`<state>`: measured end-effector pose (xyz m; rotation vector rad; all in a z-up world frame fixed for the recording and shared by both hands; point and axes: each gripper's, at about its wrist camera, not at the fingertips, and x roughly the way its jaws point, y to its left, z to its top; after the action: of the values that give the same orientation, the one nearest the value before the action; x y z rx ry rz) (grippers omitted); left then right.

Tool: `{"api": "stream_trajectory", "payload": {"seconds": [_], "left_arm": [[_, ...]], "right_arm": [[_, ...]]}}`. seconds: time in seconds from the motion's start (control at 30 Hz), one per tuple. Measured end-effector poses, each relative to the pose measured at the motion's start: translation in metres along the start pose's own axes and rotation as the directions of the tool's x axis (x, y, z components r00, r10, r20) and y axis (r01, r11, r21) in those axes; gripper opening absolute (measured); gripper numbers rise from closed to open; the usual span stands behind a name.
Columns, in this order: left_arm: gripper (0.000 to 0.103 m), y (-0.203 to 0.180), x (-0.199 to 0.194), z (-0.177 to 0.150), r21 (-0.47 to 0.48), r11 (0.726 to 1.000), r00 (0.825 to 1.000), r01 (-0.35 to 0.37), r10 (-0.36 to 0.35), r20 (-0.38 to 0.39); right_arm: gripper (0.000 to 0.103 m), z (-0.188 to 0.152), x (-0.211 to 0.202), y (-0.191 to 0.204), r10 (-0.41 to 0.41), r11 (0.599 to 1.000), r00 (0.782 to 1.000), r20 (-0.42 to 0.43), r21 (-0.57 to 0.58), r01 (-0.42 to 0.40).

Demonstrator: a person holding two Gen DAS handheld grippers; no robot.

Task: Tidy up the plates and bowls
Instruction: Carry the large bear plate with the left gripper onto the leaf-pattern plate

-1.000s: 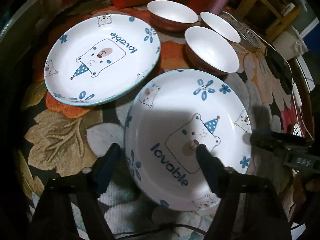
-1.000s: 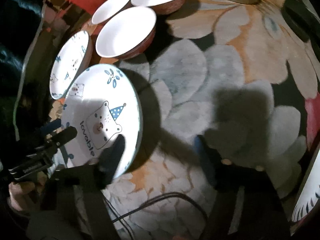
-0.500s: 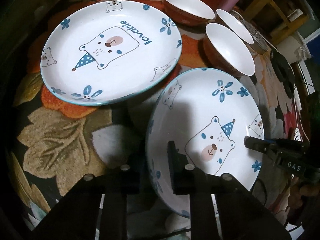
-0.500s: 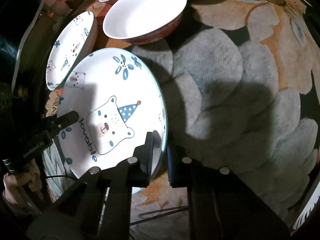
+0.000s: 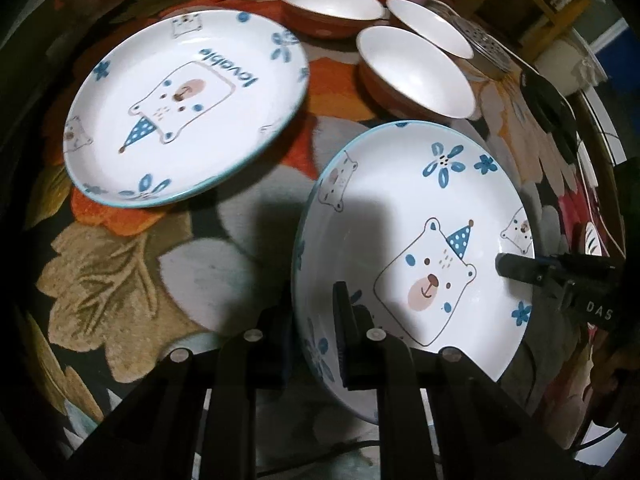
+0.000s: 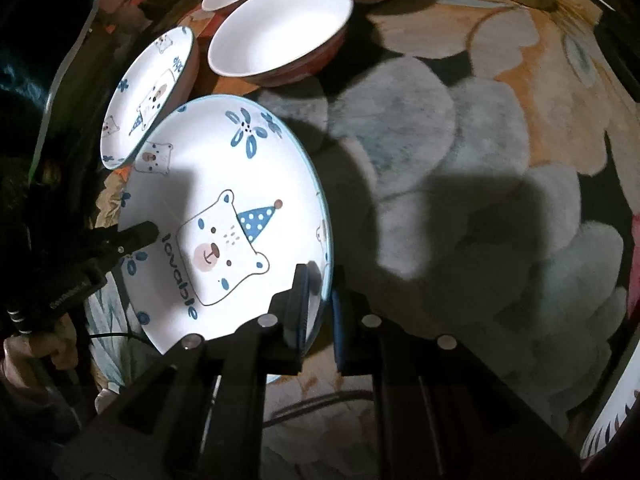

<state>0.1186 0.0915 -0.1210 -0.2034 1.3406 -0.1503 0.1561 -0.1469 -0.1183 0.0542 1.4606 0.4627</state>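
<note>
Two bear plates, three bowls point(image 5: 416, 70); left claw point(image 5: 310, 320) and right claw point(image 6: 320, 304) both clamp near plate point(image 5: 420, 240); far plate point(image 5: 188, 104) untouched.

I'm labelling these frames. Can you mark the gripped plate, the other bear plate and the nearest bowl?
gripped plate point(image 5: 424, 280), left wrist view, bear's face.
other bear plate point(image 5: 180, 100), left wrist view, bear print.
nearest bowl point(image 6: 276, 32), right wrist view, white inside.
</note>
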Motion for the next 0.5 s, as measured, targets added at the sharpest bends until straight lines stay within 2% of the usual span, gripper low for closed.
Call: {"api": "stream_trajectory", "payload": {"seconds": [0.5], "left_arm": [[0.016,-0.064,-0.005,0.008,0.091,0.996,1.000,0.021,-0.020,-0.008]], "right_arm": [[0.011,-0.013,-0.040,-0.050,0.010,0.995,0.998,0.054,0.101,-0.016]]}}
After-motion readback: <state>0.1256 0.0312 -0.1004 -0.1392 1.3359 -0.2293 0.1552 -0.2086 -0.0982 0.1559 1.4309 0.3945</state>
